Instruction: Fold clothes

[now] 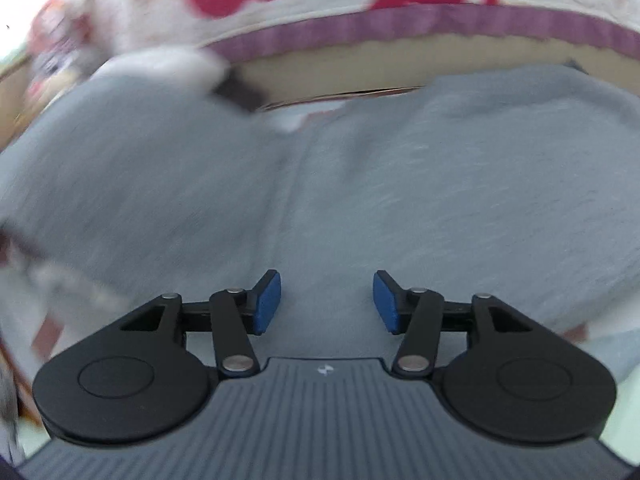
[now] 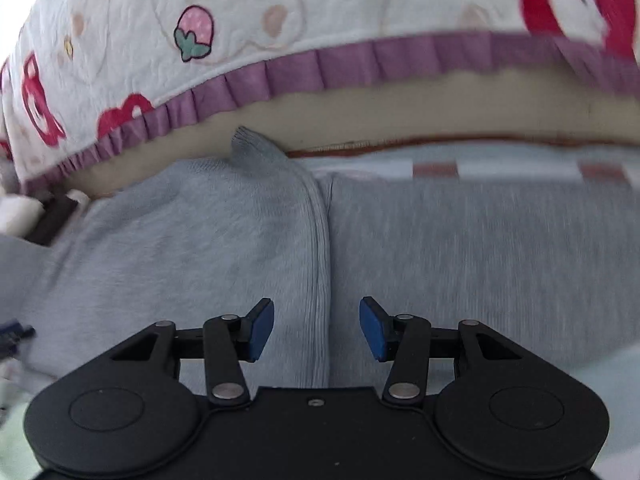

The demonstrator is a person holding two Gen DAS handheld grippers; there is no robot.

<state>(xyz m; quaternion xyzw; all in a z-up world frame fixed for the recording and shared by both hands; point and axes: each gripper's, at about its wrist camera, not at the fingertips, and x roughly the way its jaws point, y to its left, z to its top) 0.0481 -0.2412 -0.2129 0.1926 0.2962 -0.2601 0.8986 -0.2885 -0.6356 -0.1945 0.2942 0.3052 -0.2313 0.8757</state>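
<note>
A light grey knit garment [image 1: 360, 200] lies spread over the surface and fills the middle of both views. In the right wrist view the grey garment [image 2: 224, 240] shows a ribbed hem edge [image 2: 322, 264] running down its middle, with a small corner sticking up at the far end. My left gripper [image 1: 327, 302] hovers low over the cloth, open, with nothing between its blue pads. My right gripper [image 2: 317, 330] is open as well, its pads on either side of the ribbed edge, just above it.
Beyond the garment rises a white quilt [image 2: 280, 12] printed with strawberries and red shapes, trimmed by a purple ruffle [image 2: 360, 64] over a beige band. A white and dark object [image 1: 224, 80] lies at the far left. A checked sheet [image 2: 480, 168] shows under the garment.
</note>
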